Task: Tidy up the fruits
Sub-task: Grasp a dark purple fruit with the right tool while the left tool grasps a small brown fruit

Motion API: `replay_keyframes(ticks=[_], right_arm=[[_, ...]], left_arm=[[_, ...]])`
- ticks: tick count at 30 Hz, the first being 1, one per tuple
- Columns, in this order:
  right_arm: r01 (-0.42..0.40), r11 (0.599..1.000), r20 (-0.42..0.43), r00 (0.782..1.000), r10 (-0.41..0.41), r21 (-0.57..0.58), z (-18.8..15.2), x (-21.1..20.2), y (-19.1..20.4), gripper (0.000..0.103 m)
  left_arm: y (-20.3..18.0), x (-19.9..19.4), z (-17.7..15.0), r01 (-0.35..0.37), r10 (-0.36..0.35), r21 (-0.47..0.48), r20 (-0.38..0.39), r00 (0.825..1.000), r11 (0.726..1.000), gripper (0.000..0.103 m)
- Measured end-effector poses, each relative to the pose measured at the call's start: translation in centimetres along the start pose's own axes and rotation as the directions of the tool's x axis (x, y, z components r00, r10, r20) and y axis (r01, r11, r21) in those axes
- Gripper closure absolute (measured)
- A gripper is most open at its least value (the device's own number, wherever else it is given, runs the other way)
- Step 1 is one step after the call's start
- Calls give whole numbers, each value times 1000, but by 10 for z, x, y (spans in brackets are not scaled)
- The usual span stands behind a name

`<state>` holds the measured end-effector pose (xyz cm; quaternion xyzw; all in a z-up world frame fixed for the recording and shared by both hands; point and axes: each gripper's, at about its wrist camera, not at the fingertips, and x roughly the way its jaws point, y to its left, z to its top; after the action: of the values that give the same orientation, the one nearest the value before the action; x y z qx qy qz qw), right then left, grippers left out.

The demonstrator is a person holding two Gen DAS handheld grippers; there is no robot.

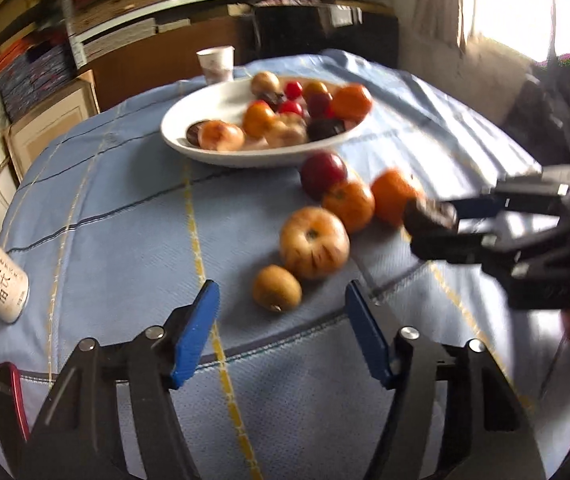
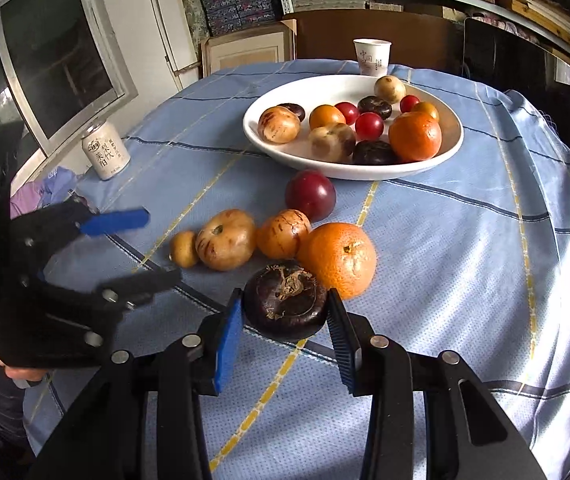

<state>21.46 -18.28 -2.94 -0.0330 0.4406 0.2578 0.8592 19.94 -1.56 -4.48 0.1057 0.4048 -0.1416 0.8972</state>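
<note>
About a dozen fruits already lie in the white bowl (image 2: 455, 136); five wait on the tablecloth (image 2: 465, 240) beside it. The right gripper (image 2: 285, 312) clamps a dark water chestnut (image 2: 287, 304) just above the cloth, while the left gripper (image 1: 283, 308) stands half open and empty near the small brown fruit (image 1: 277, 287).

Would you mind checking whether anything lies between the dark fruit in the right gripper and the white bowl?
Yes: the orange lies right beyond the dark fruit, and the red plum sits farther on before the white bowl.

Right claw (image 2: 285, 316) clamped on something; left claw (image 1: 283, 300) parted, holding nothing.
</note>
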Motion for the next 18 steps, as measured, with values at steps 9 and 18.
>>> replay_keyframes(ticks=[9, 18], right_arm=[[-1, 999, 9, 1000, 1, -36, -3, -4, 7, 61], [4, 999, 11, 1000, -3, -52, -4, -5, 11, 61]], left_arm=[[6, 16, -2, 23, -24, -23, -45, 999, 999, 68], [9, 30, 4, 17, -19, -32, -72, 997, 999, 72]])
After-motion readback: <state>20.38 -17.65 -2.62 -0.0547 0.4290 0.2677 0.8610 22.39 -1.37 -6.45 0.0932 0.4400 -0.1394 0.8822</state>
